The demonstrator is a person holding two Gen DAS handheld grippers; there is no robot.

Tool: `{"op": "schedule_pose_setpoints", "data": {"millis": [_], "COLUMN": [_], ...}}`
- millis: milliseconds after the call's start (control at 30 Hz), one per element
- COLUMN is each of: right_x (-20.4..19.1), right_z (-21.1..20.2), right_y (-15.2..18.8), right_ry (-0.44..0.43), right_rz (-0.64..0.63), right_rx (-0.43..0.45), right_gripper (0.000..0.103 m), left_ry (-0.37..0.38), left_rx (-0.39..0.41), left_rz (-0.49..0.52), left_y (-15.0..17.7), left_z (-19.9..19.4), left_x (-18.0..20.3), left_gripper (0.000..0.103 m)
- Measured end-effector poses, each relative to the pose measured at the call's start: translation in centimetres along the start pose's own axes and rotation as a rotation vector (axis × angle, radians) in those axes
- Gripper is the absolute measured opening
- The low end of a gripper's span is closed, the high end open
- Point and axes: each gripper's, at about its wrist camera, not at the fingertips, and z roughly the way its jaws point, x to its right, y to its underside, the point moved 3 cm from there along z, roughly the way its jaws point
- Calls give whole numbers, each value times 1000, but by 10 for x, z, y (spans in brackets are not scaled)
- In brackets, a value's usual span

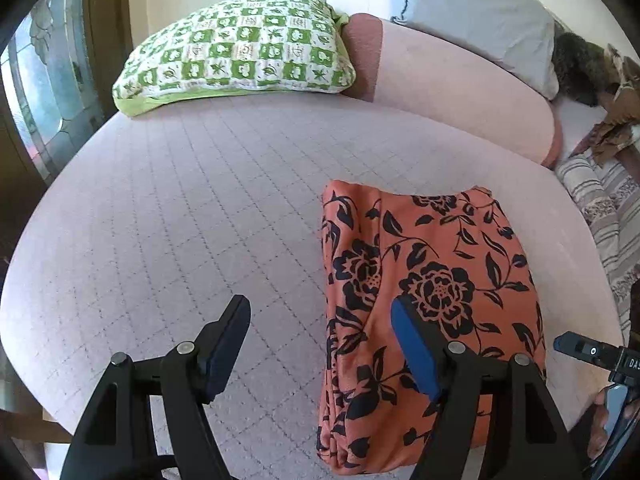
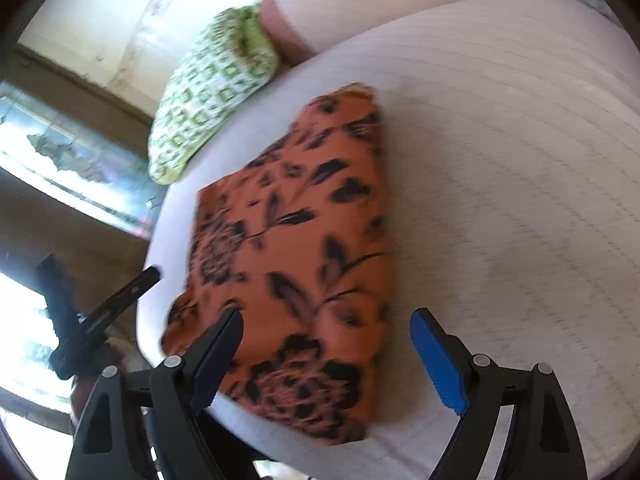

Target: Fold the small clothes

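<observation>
**Both grippers wide apart above the folded cloth**

We hold the left gripper [image 1: 320,344] tilted downward over the bed [image 1: 180,200], its jaws spread wide with nothing between them; one finger hangs over the bare quilted cover, the other, with its blue pad [image 1: 414,350], over the left part of the cloth [image 1: 432,304]. We hold the right gripper [image 2: 326,354] tilted down too, jaws spread wide and clamping nothing, with the near end of the cloth showing between and beyond its fingers. We cannot tell whether either one touches the fabric.

The cloth, orange with black flowers, lies folded into a thick rectangle on the bed, near its front edge. In the left view the right gripper's tip pokes in at the right edge, just beside the cloth, with part of a hand [image 1: 600,424] under it.

Behind, a green checked pillow [image 1: 240,48] lies at the bed's far side, touching a pink bolster [image 1: 460,92]. A grey pillow [image 1: 480,16] leans behind that. Striped fabric [image 1: 600,208] lies to the right, off the bed. The right view is blurred.
</observation>
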Motion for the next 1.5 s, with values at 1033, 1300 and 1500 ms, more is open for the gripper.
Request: {"op": "schedule_pose_setpoints", "data": {"millis": [1033,1300,1500], "right_x": [-47,-38,-25], "right_z": [-22,-109,-144], "right_y": [-54,-87,-117], "right_ry": [-31,-2,29], "right_rz": [-230,-268,-285], "right_rx": [59,224,284], "right_gripper": [33,33,33], "left_ry": [320,349,382], "left_rx": [-1,121,142], "left_rz": [50,141,151], "left_y": [-11,-22,-40], "left_z": [-6,-3,4], "left_x": [43,63,89], "left_gripper": [28,28,28]}}
